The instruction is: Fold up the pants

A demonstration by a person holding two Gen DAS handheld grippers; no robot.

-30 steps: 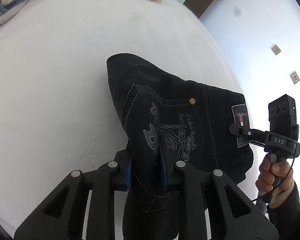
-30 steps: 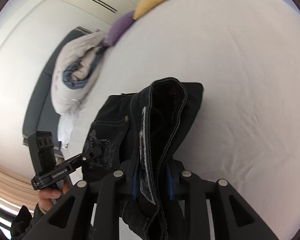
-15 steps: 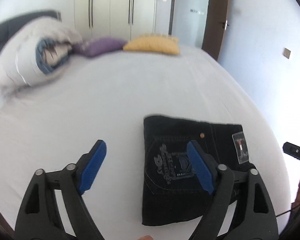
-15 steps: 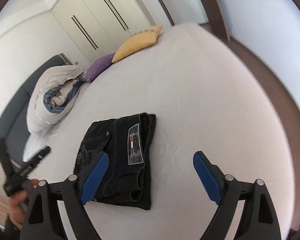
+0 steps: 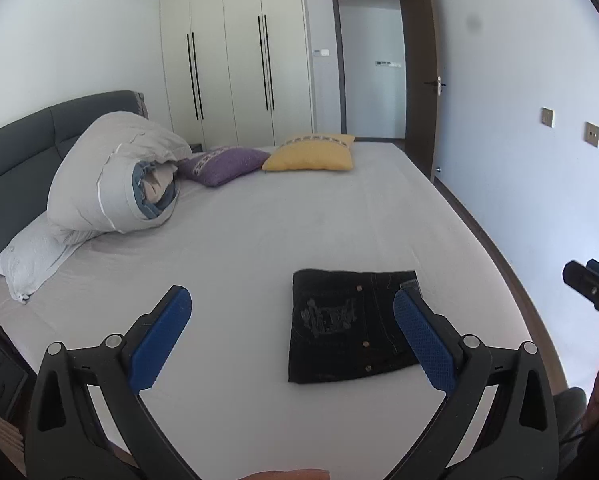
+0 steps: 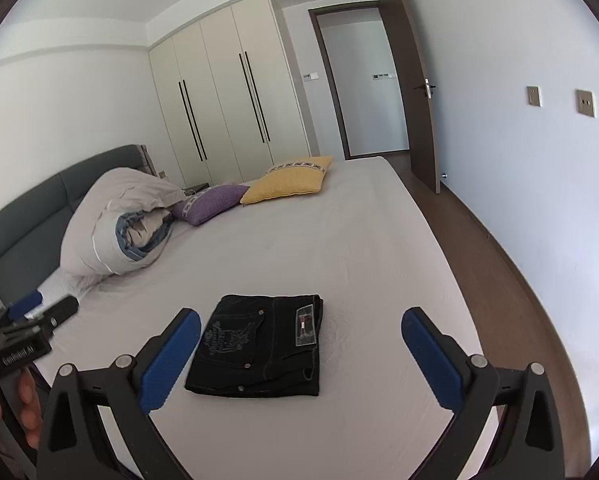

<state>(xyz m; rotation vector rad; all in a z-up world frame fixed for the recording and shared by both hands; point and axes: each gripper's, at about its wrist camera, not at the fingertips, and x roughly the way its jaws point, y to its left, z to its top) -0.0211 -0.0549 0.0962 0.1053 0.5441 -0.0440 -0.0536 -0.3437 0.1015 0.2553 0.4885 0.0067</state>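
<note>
The black pants (image 5: pixel 349 326) lie folded into a flat rectangle on the white bed (image 5: pixel 299 220), near its front right part. They also show in the right wrist view (image 6: pixel 259 348), back pocket and label up. My left gripper (image 5: pixel 291 320) is open and empty, held back above the bed, its right pad (image 5: pixel 423 340) in front of the pants' right edge. My right gripper (image 6: pixel 299 340) is open and empty, raised back from the pants. Each gripper shows at the edge of the other's view, the right (image 5: pixel 591 292) and the left (image 6: pixel 23 336).
A rolled grey duvet (image 5: pixel 111 176) and a white pillow (image 5: pixel 31 256) lie at the head of the bed by the dark headboard (image 5: pixel 27 140). A purple cushion (image 5: pixel 223 164) and a yellow cushion (image 5: pixel 311 156) lie at the far side. Wardrobe, open door and floor strip (image 6: pixel 499 260) lie beyond.
Both grippers were shut on the pants a second ago. They opened, let the pants down folded on the bed, and pulled back and up.
</note>
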